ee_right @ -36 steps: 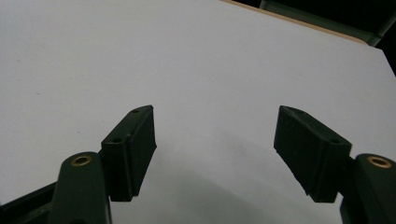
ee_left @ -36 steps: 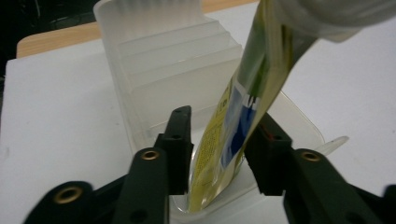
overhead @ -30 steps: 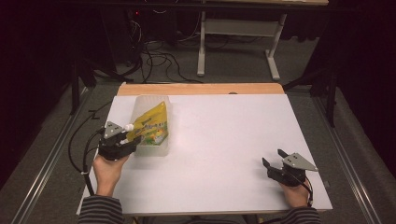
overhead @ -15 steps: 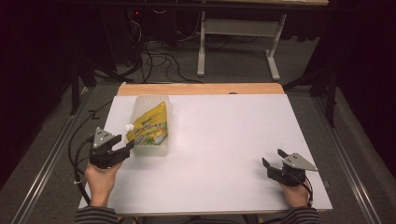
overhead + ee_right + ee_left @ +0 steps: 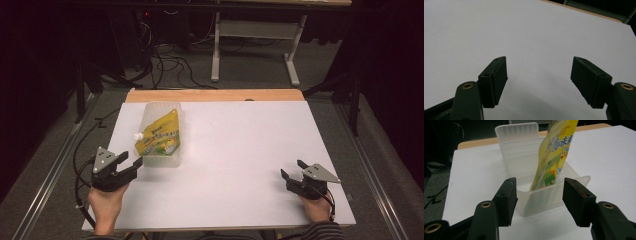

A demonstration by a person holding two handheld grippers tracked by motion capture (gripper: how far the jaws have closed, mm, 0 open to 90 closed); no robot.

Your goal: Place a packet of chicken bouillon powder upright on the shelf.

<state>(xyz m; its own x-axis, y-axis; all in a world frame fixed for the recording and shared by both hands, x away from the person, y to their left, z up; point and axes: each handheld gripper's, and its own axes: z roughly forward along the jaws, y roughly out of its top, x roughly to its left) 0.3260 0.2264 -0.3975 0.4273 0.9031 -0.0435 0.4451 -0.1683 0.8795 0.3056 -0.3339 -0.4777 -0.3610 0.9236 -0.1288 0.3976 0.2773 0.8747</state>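
At the left of the high view, a translucent white plastic bin point(image 5: 162, 134) stands on the white rectangular table point(image 5: 240, 160), and a yellow spouted drink pouch point(image 5: 157, 136) leans inside it with its white cap toward the left. The left gripper point(image 5: 131, 163) sits at the lower left of the frame, just below the bin, with its jaws spread apart and holding nothing. In the left gripper view the bin's point(image 5: 536, 182) near wall lies between the two black jaws without touching either, the pouch point(image 5: 551, 155) rising behind it. The right gripper point(image 5: 291, 170) rests at the lower right, well apart from the bin, jaws wide over bare tabletop point(image 5: 536, 37).
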